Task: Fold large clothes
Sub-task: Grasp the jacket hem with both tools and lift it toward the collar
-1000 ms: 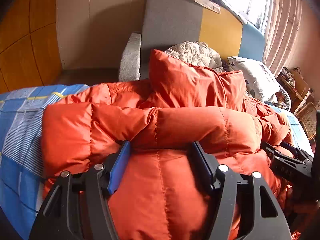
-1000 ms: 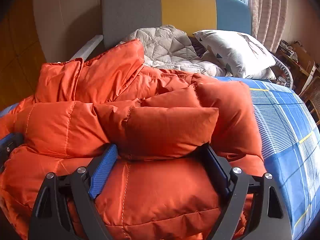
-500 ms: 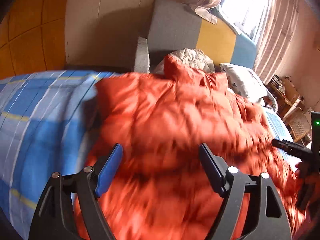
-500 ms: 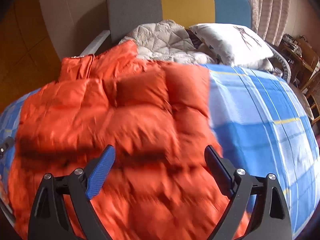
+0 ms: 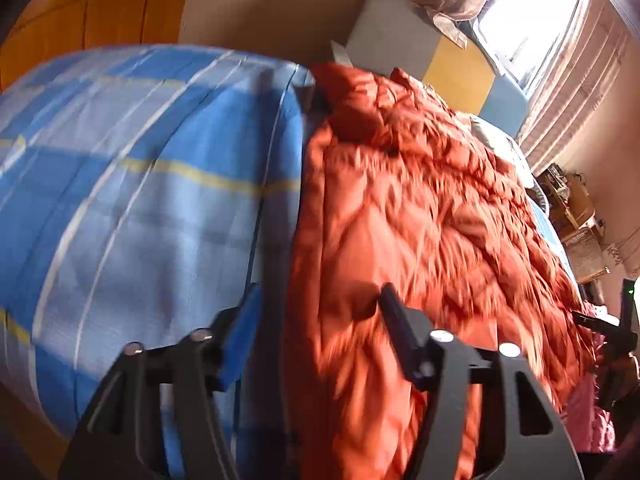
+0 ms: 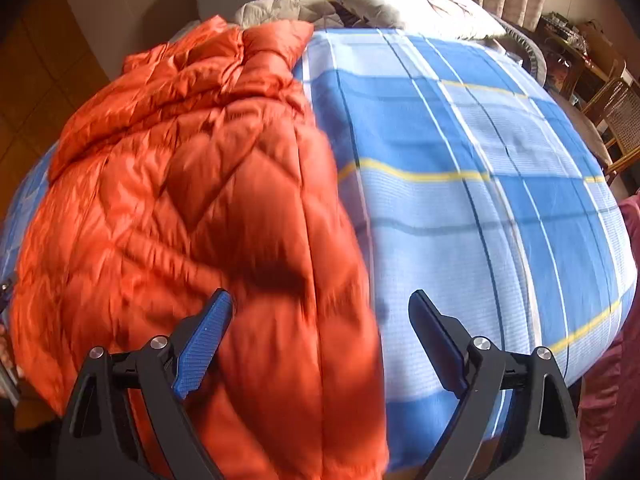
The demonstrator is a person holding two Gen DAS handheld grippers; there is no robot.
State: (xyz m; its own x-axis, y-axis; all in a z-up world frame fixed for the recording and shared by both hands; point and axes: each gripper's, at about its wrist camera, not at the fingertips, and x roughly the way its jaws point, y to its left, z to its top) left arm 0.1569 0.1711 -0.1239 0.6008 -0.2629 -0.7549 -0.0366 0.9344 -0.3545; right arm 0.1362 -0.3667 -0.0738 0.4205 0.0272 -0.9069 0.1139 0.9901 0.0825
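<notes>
An orange quilted puffer jacket (image 5: 420,216) lies spread on a bed with a blue checked sheet (image 5: 140,184). My left gripper (image 5: 320,300) is open over the jacket's left edge, its jaws wide apart with nothing between them. In the right wrist view the jacket (image 6: 192,184) fills the left half. My right gripper (image 6: 320,300) is open above the jacket's right edge, straddling jacket and sheet (image 6: 480,168). The right gripper also shows at the far right of the left wrist view (image 5: 600,326).
A grey, yellow and blue headboard (image 5: 452,64) stands at the bed's far end. A beige quilt (image 6: 288,8) and a white pillow (image 6: 416,8) lie there. Curtains (image 5: 568,88) and wicker furniture (image 6: 616,108) are to the right. A wooden wall (image 5: 92,4) is at left.
Both grippers have let go of the folded jacket and pulled back and apart. The left view now looks over the jacket's left edge, the right view over its right edge.
</notes>
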